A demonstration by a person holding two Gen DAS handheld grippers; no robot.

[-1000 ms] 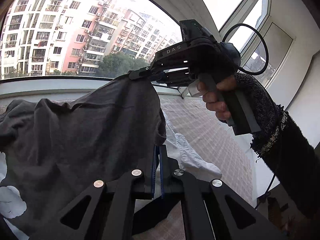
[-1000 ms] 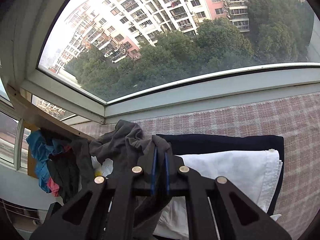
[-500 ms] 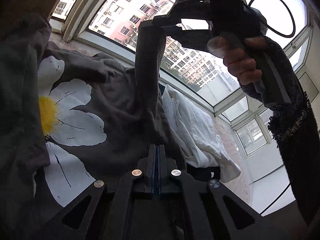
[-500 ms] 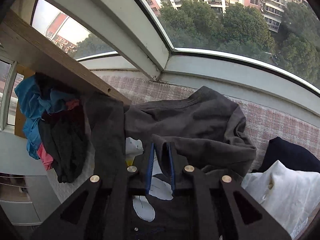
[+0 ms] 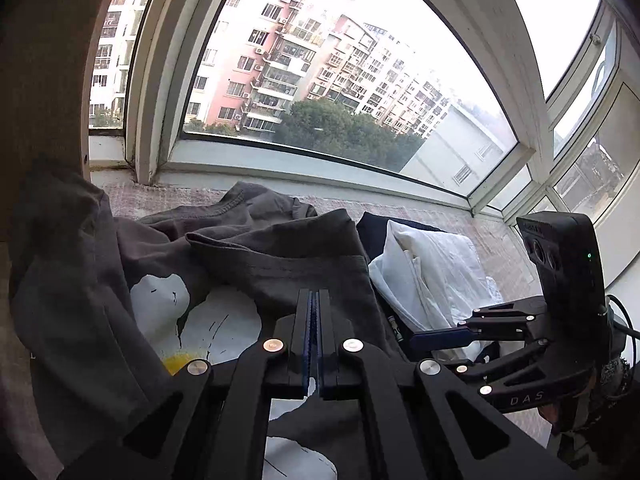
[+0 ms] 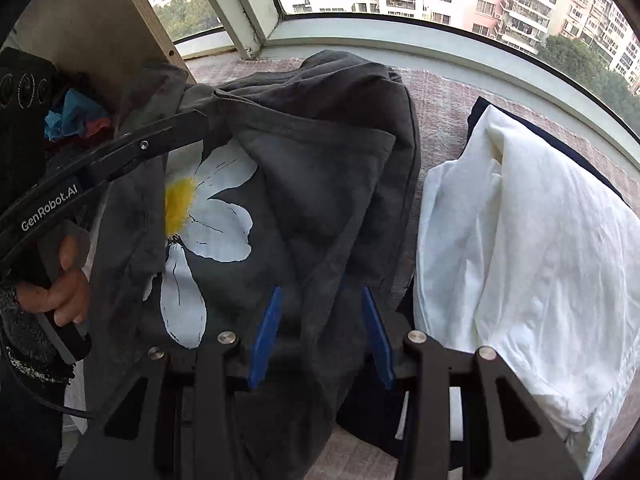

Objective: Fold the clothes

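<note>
A dark grey cotton T-shirt with a white daisy print and yellow centre [image 6: 280, 184] lies crumpled on the pink-and-white checked cloth [image 6: 440, 104] that covers the window ledge, its collar toward the glass and its lower part bunched over the near edge. Just to its right sits a folded white shirt [image 6: 532, 240], resting on a folded navy garment [image 5: 372, 226] whose edge shows behind it.

The left gripper [image 5: 313, 300] has its 2 blue-lined fingers pressed together; they sit over the grey fabric, but whether a fold is caught between them cannot be told. In the right wrist view its black arm reaches across the shirt's upper left part, held by a hand [image 6: 60, 284] in a dark knitted sleeve.

The right gripper [image 6: 320, 312] points steeply down at the shirt's right side. Its jaws are opening, the blue pads [image 6: 268, 320] standing apart with grey fabric between them but not pinched.

A heap of blue, red and dark clothes [image 6: 76, 120] lies at far left beside a wooden board [image 6: 100, 28].
</note>
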